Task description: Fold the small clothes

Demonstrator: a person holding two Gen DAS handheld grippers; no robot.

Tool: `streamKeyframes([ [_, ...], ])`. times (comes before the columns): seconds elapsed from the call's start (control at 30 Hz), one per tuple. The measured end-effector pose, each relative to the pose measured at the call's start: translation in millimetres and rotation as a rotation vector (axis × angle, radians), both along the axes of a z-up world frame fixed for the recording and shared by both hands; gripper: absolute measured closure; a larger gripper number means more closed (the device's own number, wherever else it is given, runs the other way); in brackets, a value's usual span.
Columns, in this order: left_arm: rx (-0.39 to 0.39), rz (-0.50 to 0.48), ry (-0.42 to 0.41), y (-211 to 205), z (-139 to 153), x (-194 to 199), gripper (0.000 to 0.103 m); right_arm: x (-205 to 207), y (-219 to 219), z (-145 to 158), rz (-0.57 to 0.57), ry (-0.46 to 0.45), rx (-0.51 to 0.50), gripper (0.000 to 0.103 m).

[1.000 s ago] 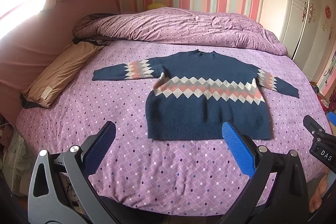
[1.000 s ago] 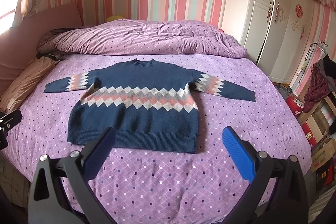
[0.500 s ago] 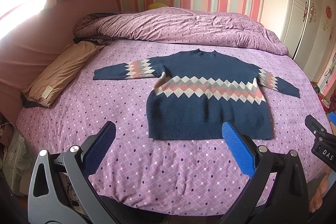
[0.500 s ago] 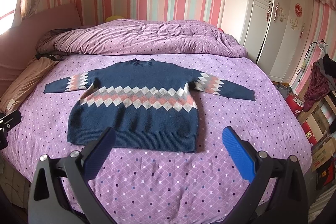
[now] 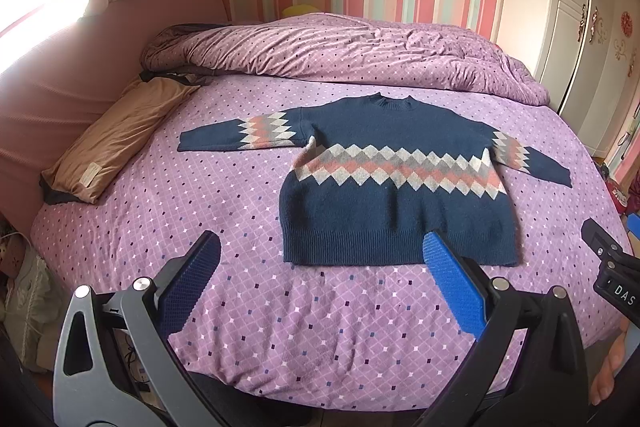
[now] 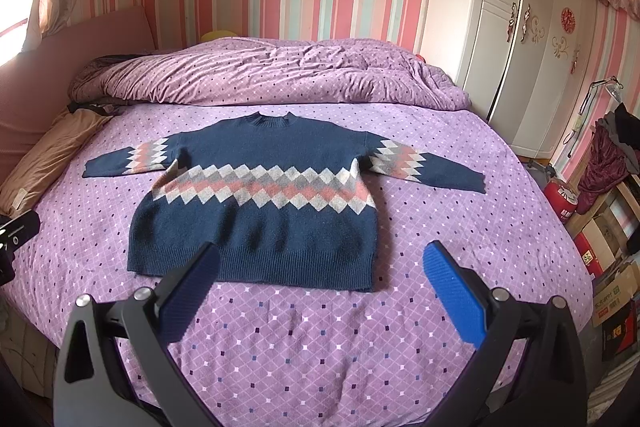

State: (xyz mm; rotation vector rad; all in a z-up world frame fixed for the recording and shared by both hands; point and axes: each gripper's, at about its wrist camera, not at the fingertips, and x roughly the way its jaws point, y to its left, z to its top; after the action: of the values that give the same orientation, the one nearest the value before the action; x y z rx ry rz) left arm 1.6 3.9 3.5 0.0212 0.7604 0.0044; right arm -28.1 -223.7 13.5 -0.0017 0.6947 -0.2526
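Note:
A small navy sweater (image 5: 384,203) (image 6: 256,227) with a band of pink, grey and white diamonds lies flat, front up, on the purple dotted bed (image 5: 200,195) (image 6: 460,247), both sleeves spread out sideways. My left gripper (image 5: 320,259) hovers open above the bed's near edge, short of the hem's left part. My right gripper (image 6: 320,261) is open too, short of the hem's right corner. Neither holds anything. The right gripper's body (image 5: 612,275) shows at the right edge of the left wrist view.
A rumpled purple duvet (image 6: 280,75) is bunched along the far side of the bed. A tan pillow (image 5: 116,139) lies at the left by the pink headboard. White wardrobes (image 6: 532,39) stand at the right, with boxes and clothes (image 6: 608,187) on the floor beside them.
Both views have shifted only slightly; the sweater sits a touch higher in the frames. Both grippers remain open and the sweater has not moved.

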Motion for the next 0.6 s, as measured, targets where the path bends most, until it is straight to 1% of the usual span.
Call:
streamKeyframes([
  [0.6,-0.001,-0.003,-0.002,-0.7,-0.9,-1.6,0.003,0.0,-0.4,1.2,0.0,0.0,-0.001,0.001],
])
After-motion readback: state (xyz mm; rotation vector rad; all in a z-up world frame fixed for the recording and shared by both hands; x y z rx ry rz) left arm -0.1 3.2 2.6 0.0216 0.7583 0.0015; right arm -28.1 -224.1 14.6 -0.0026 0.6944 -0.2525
